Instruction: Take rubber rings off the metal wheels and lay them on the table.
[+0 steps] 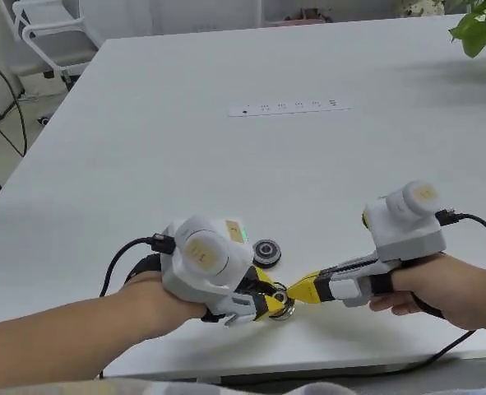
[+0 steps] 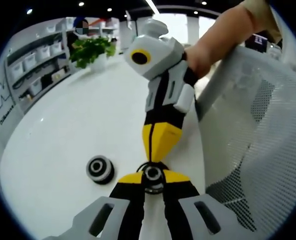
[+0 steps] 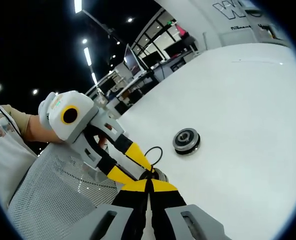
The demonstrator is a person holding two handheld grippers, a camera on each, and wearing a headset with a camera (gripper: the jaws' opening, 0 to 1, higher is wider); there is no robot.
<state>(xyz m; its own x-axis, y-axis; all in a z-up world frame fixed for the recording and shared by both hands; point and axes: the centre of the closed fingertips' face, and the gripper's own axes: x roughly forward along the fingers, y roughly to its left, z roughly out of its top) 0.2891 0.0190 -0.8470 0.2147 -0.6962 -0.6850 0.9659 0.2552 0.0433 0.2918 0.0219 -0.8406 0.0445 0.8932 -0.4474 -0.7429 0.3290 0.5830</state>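
Observation:
Near the table's front edge, my left gripper (image 1: pixel 273 303) (image 2: pixel 153 178) is shut on a small metal wheel (image 1: pixel 281 306) (image 2: pixel 153 173), jaws clamped on both sides. My right gripper (image 1: pixel 294 292) (image 3: pixel 149 184) meets it from the right, its yellow jaws shut on the wheel's thin black rubber ring (image 3: pixel 155 151), which stands out as a loop. The right gripper (image 2: pixel 158 150) also comes down from the top of the left gripper view. A second wheel (image 1: pixel 266 252) (image 2: pixel 100 169) (image 3: pixel 187 140) with its black ring on lies flat on the white table (image 1: pixel 226 164), just behind the grippers.
A flush socket strip (image 1: pixel 289 107) sits mid-table. A green plant (image 1: pixel 481 29) (image 2: pixel 90 50) stands at the far right corner, and a chair (image 1: pixel 49 33) beyond the far left. A grey mesh chair back (image 2: pixel 258 130) is close behind the right hand. Cables trail from both grippers.

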